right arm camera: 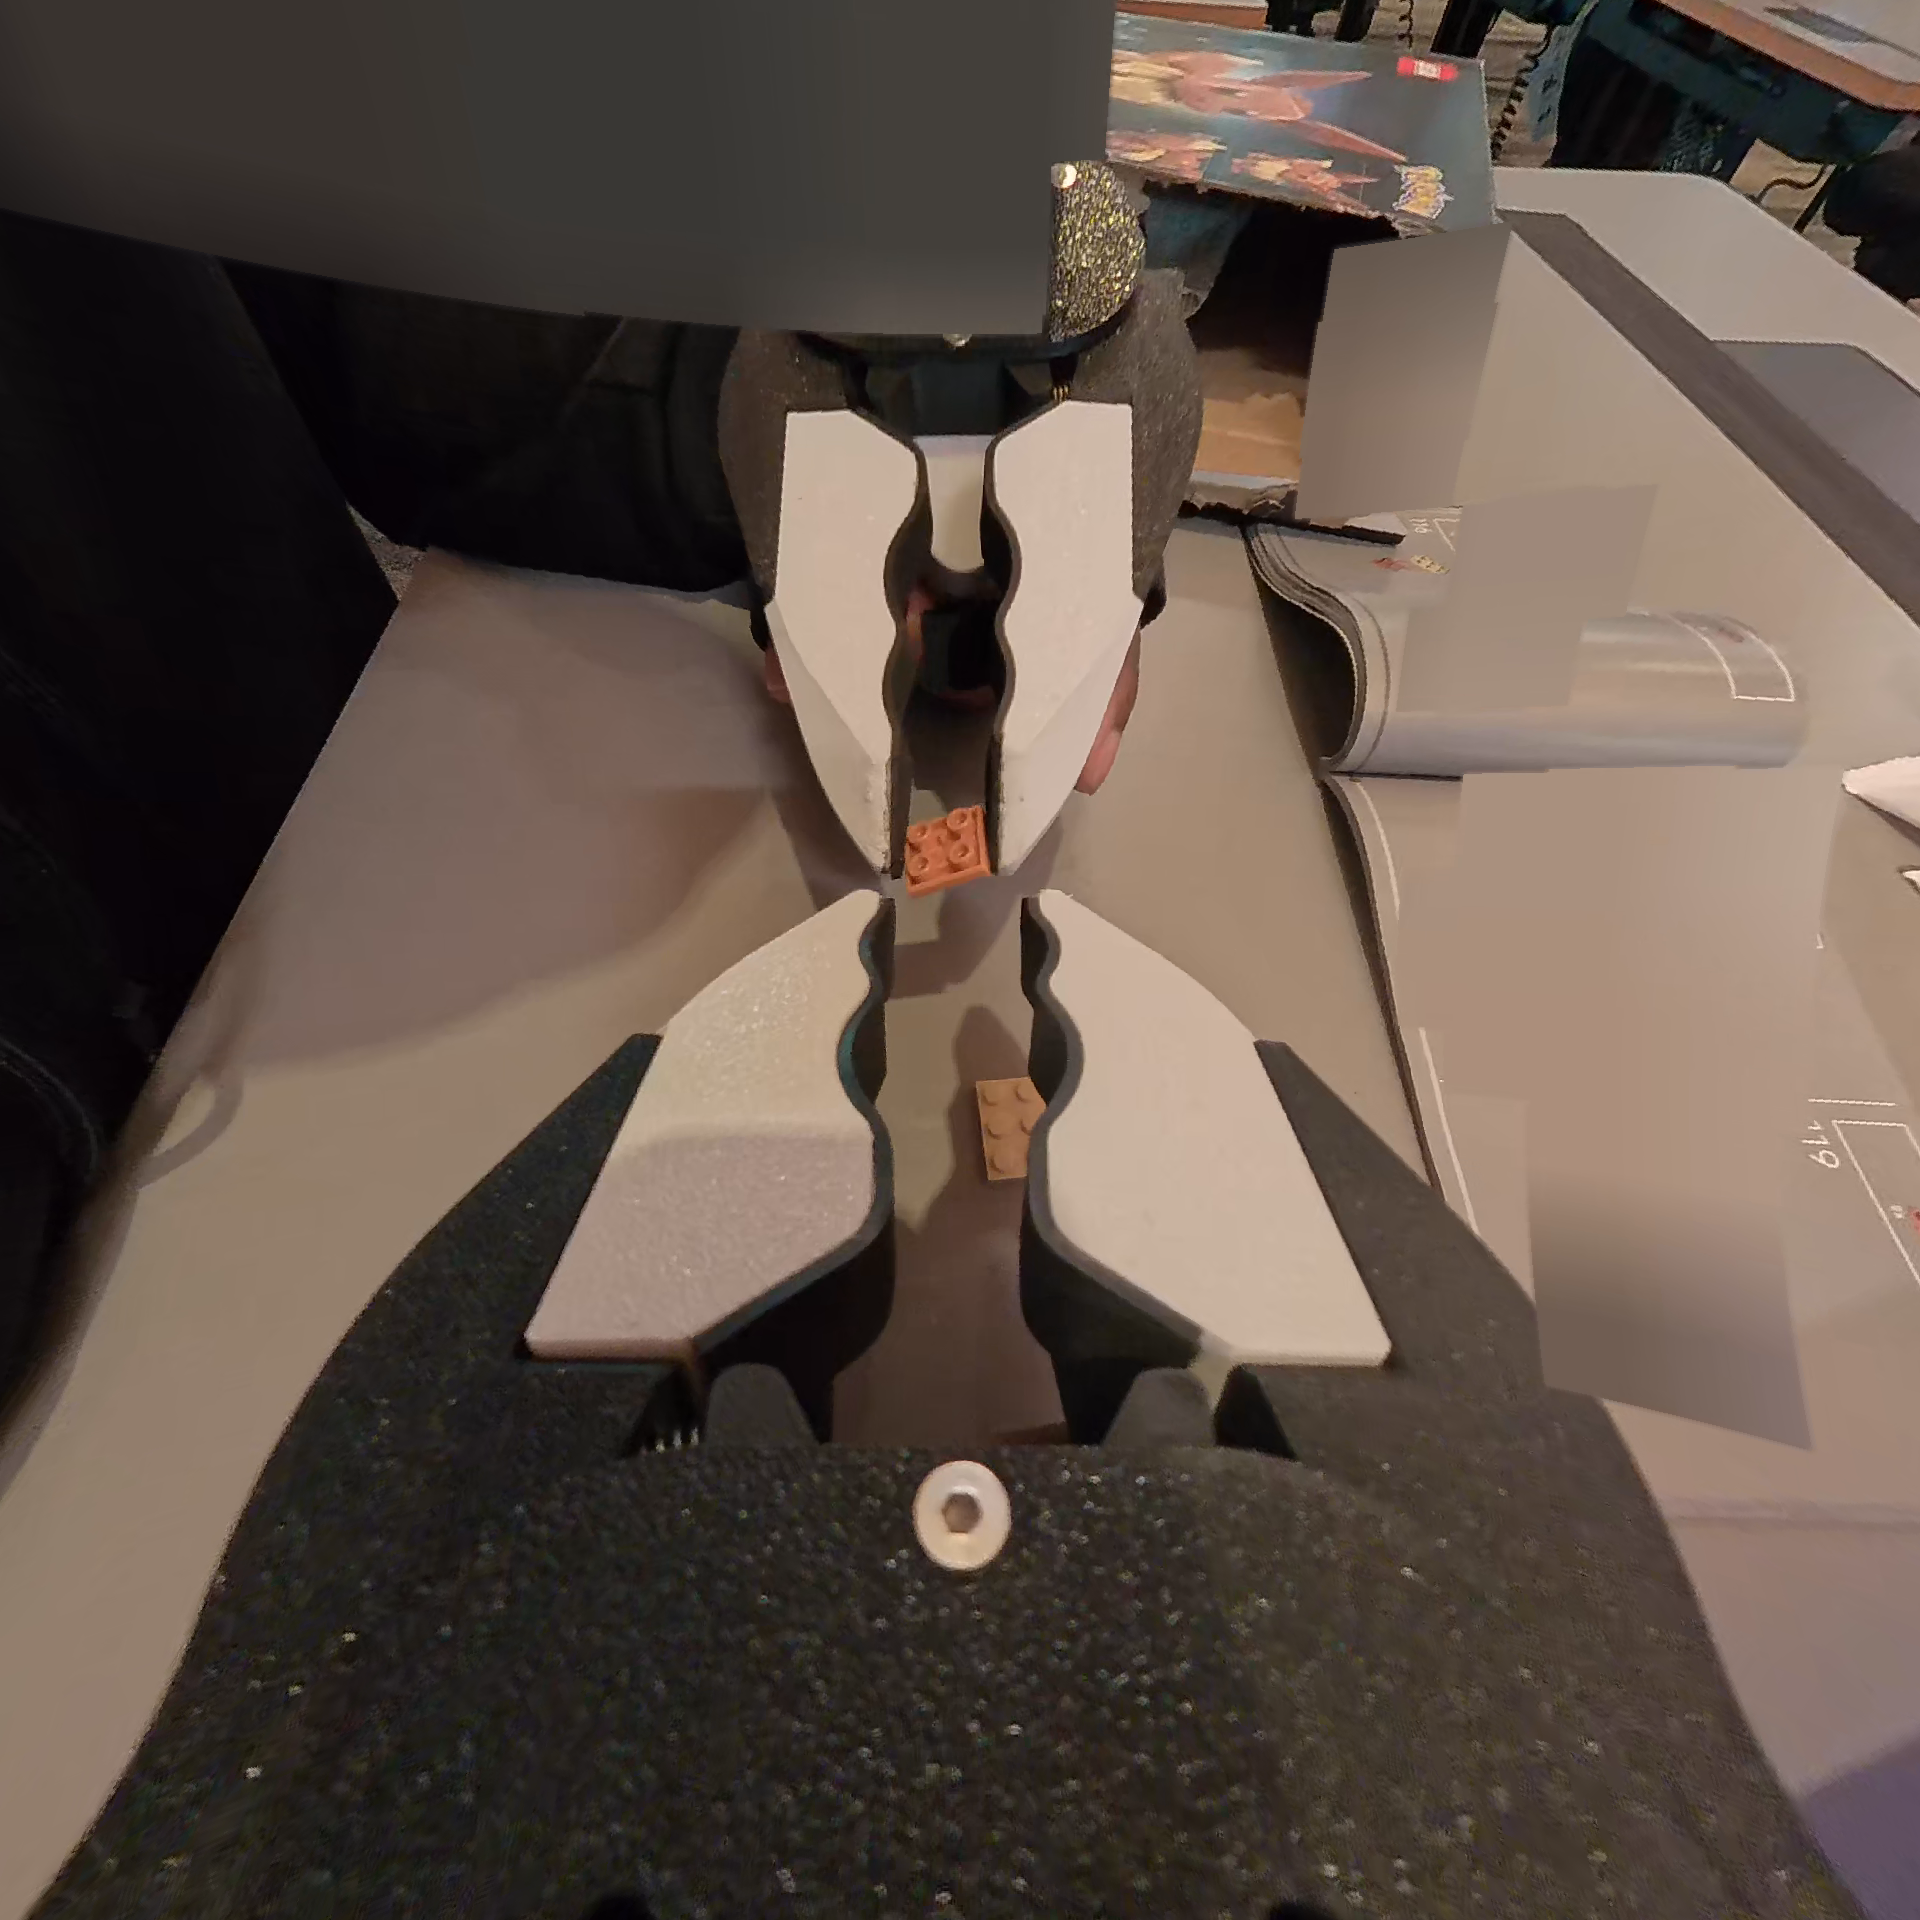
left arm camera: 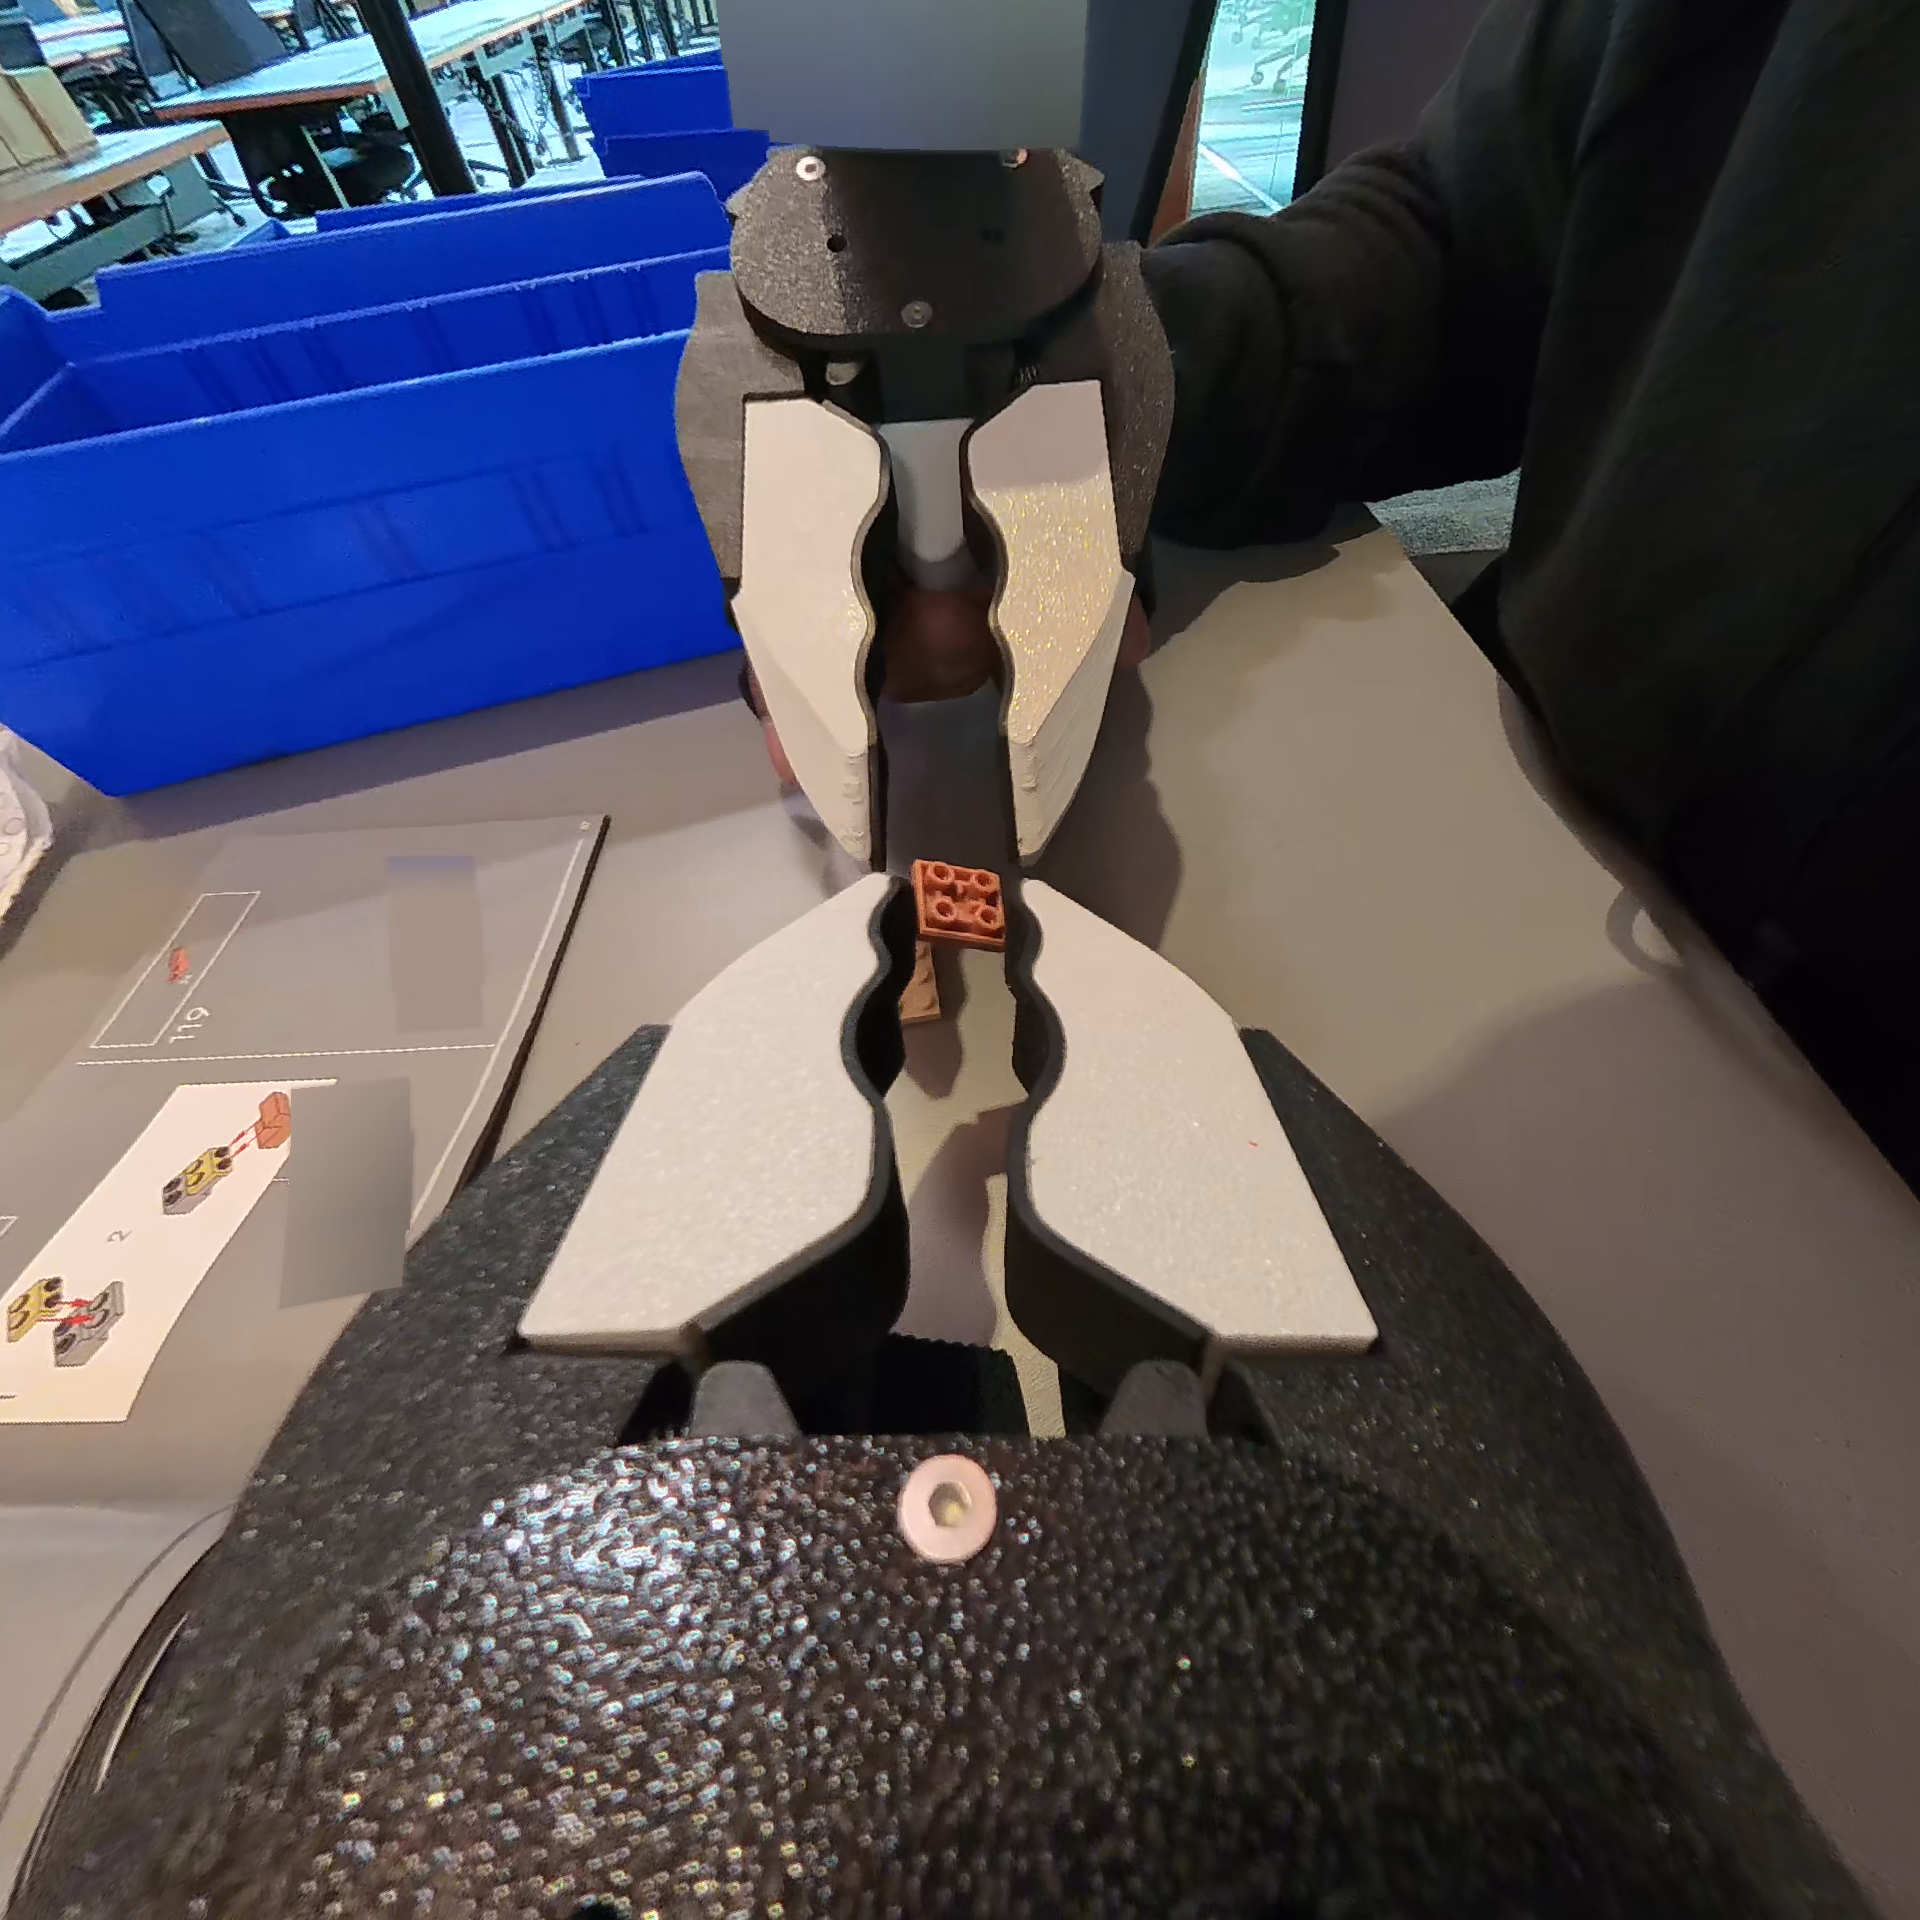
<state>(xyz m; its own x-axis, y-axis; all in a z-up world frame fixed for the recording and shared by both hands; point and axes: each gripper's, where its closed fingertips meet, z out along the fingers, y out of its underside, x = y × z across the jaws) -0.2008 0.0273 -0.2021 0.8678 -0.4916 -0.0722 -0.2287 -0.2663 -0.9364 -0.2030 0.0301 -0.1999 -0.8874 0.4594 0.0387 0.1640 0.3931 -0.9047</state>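
Left gripper (left arm camera: 956, 894) has its fingers (left arm camera: 769, 1091) pinched narrow on a small orange plate (left arm camera: 958, 904), pads tight on both sides, held clear of the desk (left arm camera: 1351, 1039). Right gripper (right arm camera: 956, 909) faces it tip to tip at 12 o'clock, with its fingers a bit wider and nothing between them. A tan plate (right arm camera: 1006, 1127) lies flat on the desk underneath, and an instruction booklet (left arm camera: 312, 987) sits out at 9 o'clock.

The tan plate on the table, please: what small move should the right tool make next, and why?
Probably ease the right tool back and down until its open fingers straddle the tan plate. That tool looks empty, the plate lies flat on the table beneath it, and the left tool already grips the orange plate.
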